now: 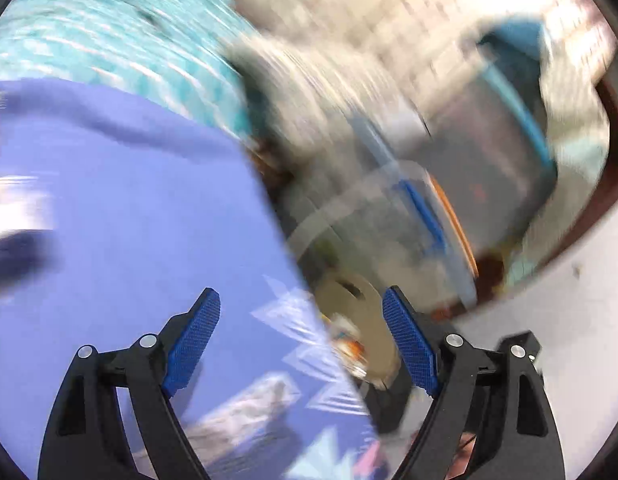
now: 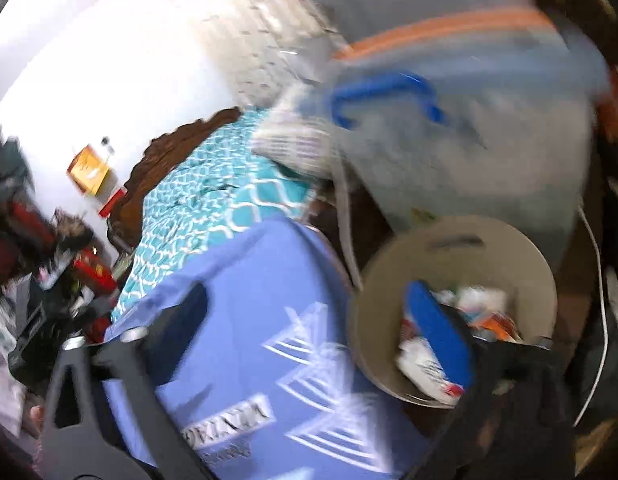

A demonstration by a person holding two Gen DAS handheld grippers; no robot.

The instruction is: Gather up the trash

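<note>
Blue-padded and spread wide, the left gripper (image 1: 301, 348) is hanging with nothing between its jaws, above the edge of a periwinkle cloth (image 1: 121, 216) printed with white triangles. Just past that edge, a round beige trash bin (image 1: 369, 312) is showing between the two pads, partly hidden by the cloth, with crumpled wrappers inside; most of this view is smeared by motion blur. From the right wrist camera the right gripper (image 2: 309, 320) is also gaping wide and pinching nothing, one finger lying over the periwinkle cloth (image 2: 245, 280) and the other blue pad (image 2: 437, 332) hovering over the open mouth of the trash bin (image 2: 449, 248). Inside the bin, trash (image 2: 429, 372) is piling up: white, red and orange wrappers, too blurred to read. Behind the bin a clear plastic storage tub (image 2: 489, 152) with a blue handle and an orange rim is standing, and a teal patterned blanket (image 2: 213, 192) is spreading beyond the cloth. A cluttered floor area (image 2: 49, 280) is lying at the far left.
</note>
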